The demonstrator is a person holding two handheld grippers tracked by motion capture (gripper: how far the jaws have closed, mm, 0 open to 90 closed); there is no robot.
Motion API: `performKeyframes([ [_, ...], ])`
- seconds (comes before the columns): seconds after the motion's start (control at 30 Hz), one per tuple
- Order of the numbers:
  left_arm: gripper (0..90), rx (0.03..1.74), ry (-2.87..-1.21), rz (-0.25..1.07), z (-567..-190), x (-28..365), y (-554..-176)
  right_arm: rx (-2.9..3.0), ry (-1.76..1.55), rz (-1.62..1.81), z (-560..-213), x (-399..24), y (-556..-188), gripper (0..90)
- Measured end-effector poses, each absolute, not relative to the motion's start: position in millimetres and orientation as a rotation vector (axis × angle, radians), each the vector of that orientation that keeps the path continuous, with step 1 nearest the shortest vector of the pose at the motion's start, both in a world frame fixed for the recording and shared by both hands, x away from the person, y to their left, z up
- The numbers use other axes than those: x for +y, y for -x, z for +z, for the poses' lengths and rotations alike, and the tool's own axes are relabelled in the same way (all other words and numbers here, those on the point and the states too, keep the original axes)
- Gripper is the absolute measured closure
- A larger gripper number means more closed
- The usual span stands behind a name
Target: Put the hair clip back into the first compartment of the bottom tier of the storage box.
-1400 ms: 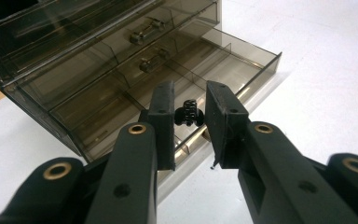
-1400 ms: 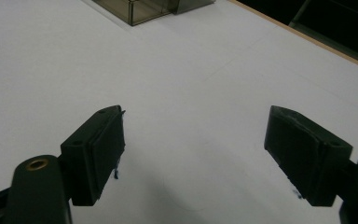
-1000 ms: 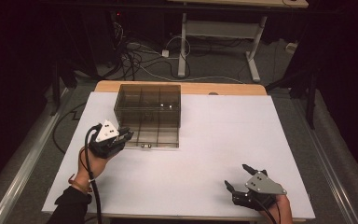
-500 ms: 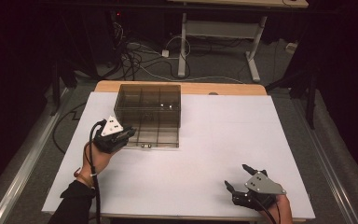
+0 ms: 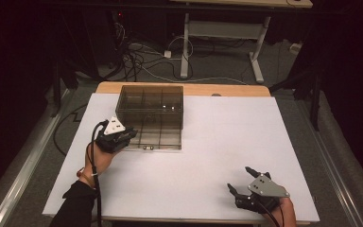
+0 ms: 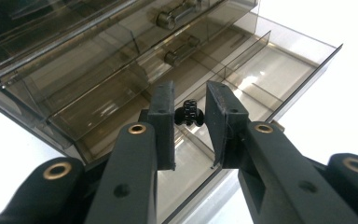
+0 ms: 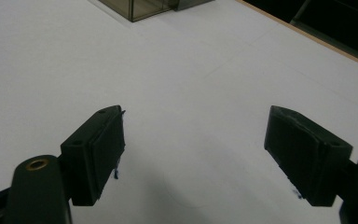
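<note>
Since earlier, left tool (image 5: 123, 137) neared the drawer box (image 5: 151, 106), clamping a black part (image 6: 189, 113); right tool (image 5: 244, 182) gapes empty on white table (image 5: 208, 156).

Right gripper (image 7: 193, 154) jaws wide over white tabletop (image 7: 177, 79).

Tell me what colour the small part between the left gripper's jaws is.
Black small part, clearest in the left gripper view.

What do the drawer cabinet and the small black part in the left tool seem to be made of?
Drawer cabinet: likely smoky transparent plastic, glossy; its dividers and metal-looking knobs show through the walls. Small black part, pinched in the left tool: dark, ridged, possibly plastic or rubber; too small to tell.
</note>
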State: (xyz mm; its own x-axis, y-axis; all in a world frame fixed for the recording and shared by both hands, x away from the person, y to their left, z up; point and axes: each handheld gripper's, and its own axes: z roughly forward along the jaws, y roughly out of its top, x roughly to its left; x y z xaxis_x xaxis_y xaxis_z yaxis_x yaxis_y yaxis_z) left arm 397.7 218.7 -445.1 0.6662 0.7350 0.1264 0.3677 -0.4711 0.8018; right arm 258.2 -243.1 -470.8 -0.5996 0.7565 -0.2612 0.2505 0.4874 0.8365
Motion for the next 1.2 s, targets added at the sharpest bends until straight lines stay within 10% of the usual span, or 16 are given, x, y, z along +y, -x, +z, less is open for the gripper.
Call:
performKeyframes([
  [1.2,71.0,0.881,-2.154,0.578,-461,221,-401,2.109,-0.818,1.040,-471,-244,-258,20.4],
])
